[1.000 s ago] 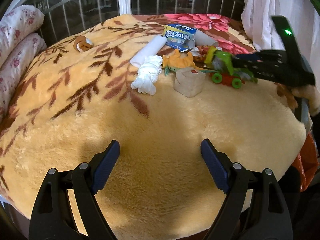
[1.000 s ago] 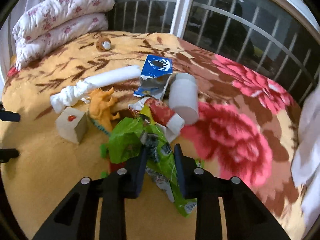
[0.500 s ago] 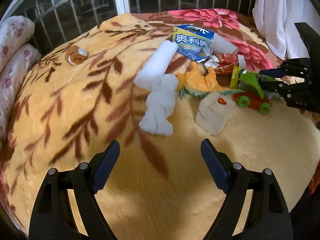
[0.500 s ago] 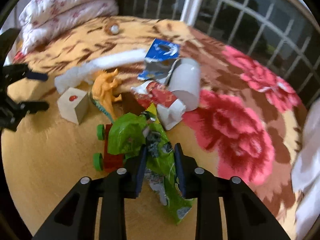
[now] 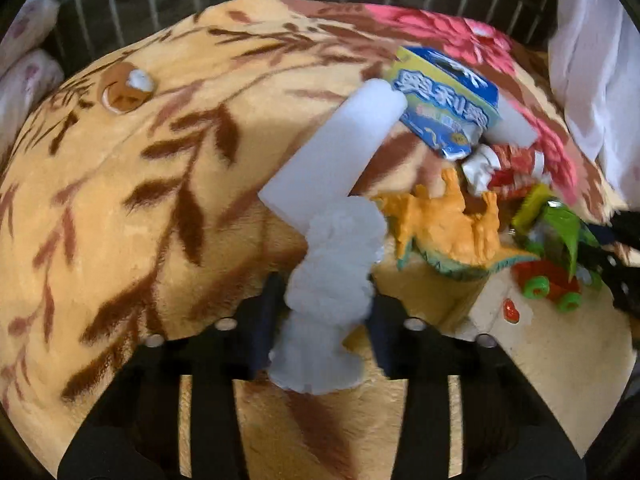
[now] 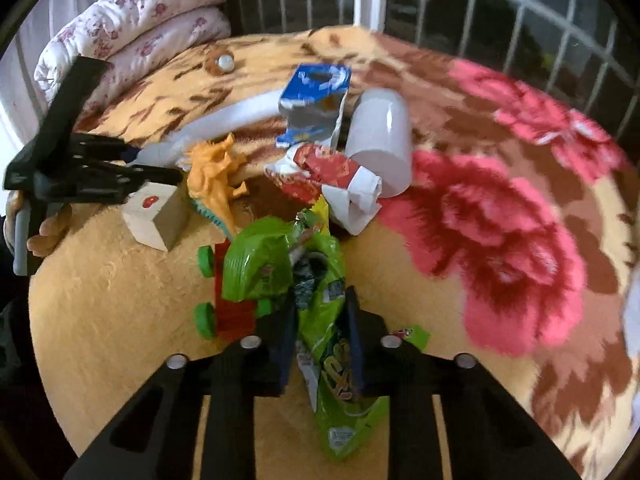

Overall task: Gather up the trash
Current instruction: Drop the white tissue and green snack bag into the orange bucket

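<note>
Left wrist view, lower centre: left gripper (image 5: 326,312), jaws closing, pads against the crumpled white tissue (image 5: 332,280) on the blanket (image 5: 120,220). Right wrist view, lower centre: right gripper (image 6: 322,344), jaws closing, pinching the green snack wrapper (image 6: 324,320); only this view shows the white cup (image 6: 380,140), upper centre.

Crumpled white tissue wad (image 5: 330,280) and creased green snack wrapper (image 6: 320,320), both on the floral blanket (image 5: 120,200).
</note>
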